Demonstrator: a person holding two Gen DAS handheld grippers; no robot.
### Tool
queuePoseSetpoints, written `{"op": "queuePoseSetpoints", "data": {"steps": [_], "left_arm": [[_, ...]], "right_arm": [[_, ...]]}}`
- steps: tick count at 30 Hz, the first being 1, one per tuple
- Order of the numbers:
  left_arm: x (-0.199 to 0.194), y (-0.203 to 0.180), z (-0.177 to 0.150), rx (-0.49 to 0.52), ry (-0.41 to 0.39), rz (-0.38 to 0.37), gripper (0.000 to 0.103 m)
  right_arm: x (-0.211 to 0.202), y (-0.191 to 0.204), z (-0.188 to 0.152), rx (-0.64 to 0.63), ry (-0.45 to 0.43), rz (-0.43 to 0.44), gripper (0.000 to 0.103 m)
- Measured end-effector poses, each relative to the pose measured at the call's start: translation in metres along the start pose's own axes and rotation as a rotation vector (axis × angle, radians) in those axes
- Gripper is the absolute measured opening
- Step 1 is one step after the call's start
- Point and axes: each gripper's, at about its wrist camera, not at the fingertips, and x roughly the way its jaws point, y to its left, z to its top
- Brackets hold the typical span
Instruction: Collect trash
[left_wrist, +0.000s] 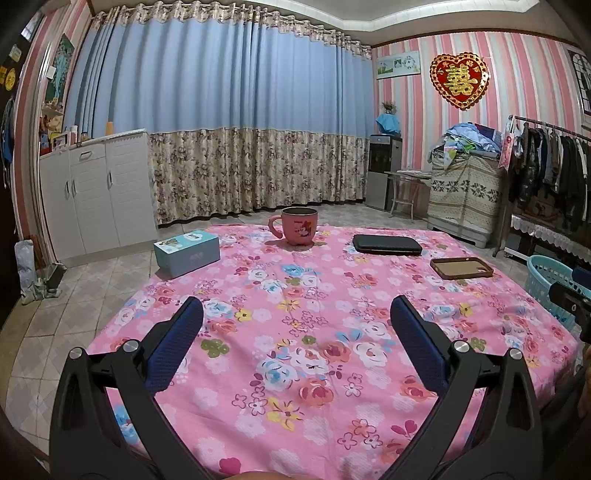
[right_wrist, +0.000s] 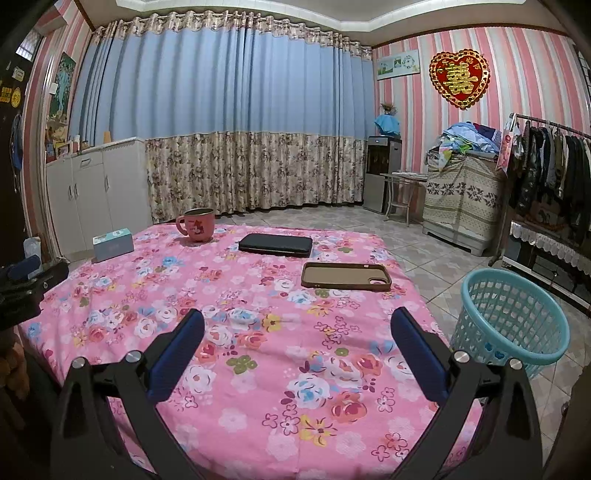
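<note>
My left gripper hovers open over the near part of a table under a pink flowered cloth, nothing between its blue pads. My right gripper is open too, above the same cloth, also holding nothing. On the table lie a light blue tissue box, a pink mug, a black case and a brown phone case. A turquoise plastic basket stands on the floor to the right of the table. No loose trash shows on the cloth in either view.
White cabinets line the left wall, under blue and flowered curtains. A water dispenser, a small stand, a covered pile and a clothes rack fill the right side. Tiled floor lies open between table and curtains.
</note>
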Motion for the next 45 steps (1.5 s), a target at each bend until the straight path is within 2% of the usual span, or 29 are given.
{"op": "queuePoseSetpoints", "data": {"steps": [45], "left_arm": [[0.0024, 0.0016, -0.0004, 0.001, 0.002, -0.006, 0.098]], "right_arm": [[0.0008, -0.0016, 0.0001, 0.003, 0.009, -0.009, 0.099]]}}
